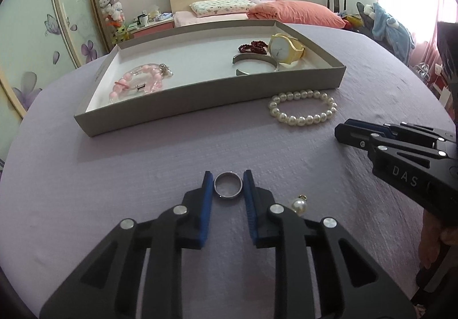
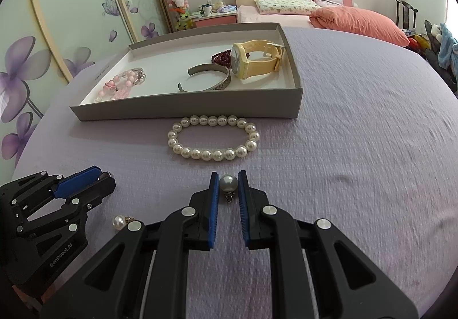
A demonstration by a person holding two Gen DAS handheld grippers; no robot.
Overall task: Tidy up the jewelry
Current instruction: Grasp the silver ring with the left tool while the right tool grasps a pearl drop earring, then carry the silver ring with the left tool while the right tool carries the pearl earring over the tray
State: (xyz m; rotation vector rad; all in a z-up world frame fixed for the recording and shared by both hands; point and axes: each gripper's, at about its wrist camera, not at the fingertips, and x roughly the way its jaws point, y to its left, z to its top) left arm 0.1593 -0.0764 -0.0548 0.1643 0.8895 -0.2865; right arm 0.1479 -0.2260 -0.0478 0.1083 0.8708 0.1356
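Observation:
My left gripper (image 1: 228, 187) is shut on a silver ring (image 1: 228, 188), pads touching both its sides, low over the purple cloth. My right gripper (image 2: 228, 183) is shut on a grey pearl earring (image 2: 228, 183). A second, white pearl earring (image 1: 299, 204) lies on the cloth beside the left gripper; it also shows in the right wrist view (image 2: 118, 221). A white pearl bracelet (image 2: 213, 137) lies in front of the grey tray (image 2: 186, 111). The tray holds a yellow watch (image 2: 254, 60), a silver cuff (image 2: 209, 77), dark red beads (image 2: 221, 57) and a pink bead bracelet (image 2: 120, 84).
The purple cloth (image 2: 357, 133) covers a round table. Behind it stand a bed with pink bedding (image 2: 357, 20), a nightstand (image 2: 214, 18), a wardrobe with flower-patterned doors (image 2: 57, 41) and a dark chair (image 2: 405, 14). The other gripper shows at the edge of each view.

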